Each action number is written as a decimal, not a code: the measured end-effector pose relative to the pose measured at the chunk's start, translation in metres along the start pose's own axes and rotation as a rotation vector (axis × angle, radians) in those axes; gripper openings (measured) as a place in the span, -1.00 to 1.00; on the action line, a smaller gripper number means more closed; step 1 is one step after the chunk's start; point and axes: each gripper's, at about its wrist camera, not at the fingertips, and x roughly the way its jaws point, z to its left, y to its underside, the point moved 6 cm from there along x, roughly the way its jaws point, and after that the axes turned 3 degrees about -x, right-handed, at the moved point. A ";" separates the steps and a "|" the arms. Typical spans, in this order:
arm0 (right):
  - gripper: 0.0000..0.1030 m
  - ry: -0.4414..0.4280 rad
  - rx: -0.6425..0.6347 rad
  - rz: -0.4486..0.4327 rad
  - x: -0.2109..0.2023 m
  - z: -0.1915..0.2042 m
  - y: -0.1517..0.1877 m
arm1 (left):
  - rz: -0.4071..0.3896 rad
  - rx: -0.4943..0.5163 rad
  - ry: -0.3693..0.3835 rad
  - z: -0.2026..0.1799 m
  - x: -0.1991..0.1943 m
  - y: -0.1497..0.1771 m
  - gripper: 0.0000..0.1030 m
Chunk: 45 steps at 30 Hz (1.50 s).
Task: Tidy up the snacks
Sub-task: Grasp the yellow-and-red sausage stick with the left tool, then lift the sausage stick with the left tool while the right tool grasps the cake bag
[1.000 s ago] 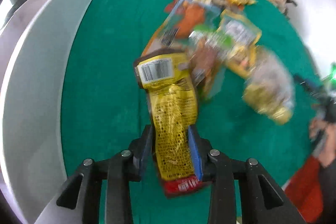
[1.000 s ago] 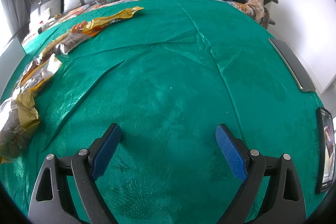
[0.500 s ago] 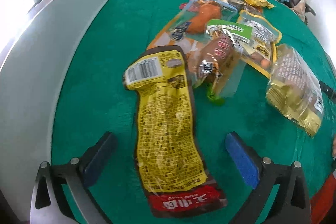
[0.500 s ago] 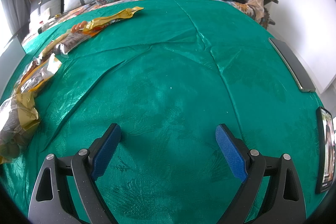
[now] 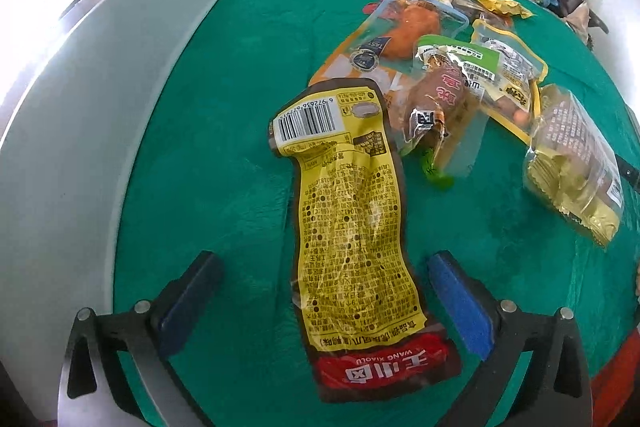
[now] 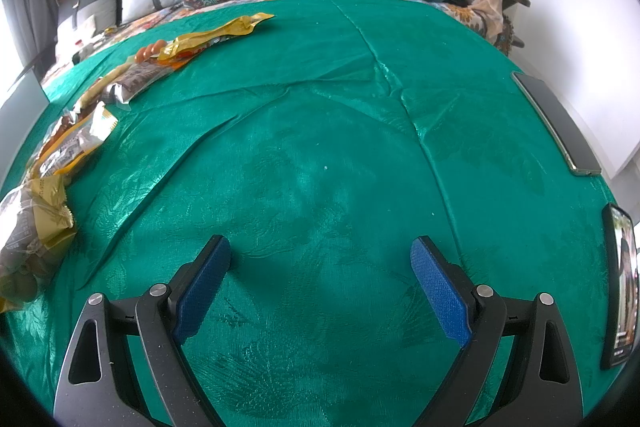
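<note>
The left gripper (image 5: 320,291) has just opened wide; the yellow snack packet (image 5: 352,227) lies flat on the green cloth (image 5: 224,147) between its jaws, untouched. The right gripper (image 6: 322,283) stands open over bare cloth.

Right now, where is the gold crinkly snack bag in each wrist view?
Left wrist: the gold snack bag lies at the right edge, on the green cloth, right of the snack pile.
Right wrist: the gold snack bag is at the lower left edge, partly cut off.
Shared landmark: the yellow wrapper at the far end of the snack row.
</note>
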 end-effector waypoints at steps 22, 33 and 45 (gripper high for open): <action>0.78 -0.324 0.343 0.117 -0.037 0.015 -0.006 | -0.117 -0.086 0.127 0.017 -0.041 0.011 -0.49; 0.78 -0.383 0.326 0.363 -0.047 0.192 -0.021 | -0.164 -0.107 0.149 0.034 -0.051 0.024 -0.49; 0.16 -0.365 0.234 0.326 -0.048 0.195 0.003 | -0.211 -0.122 0.219 0.030 -0.078 0.018 -0.49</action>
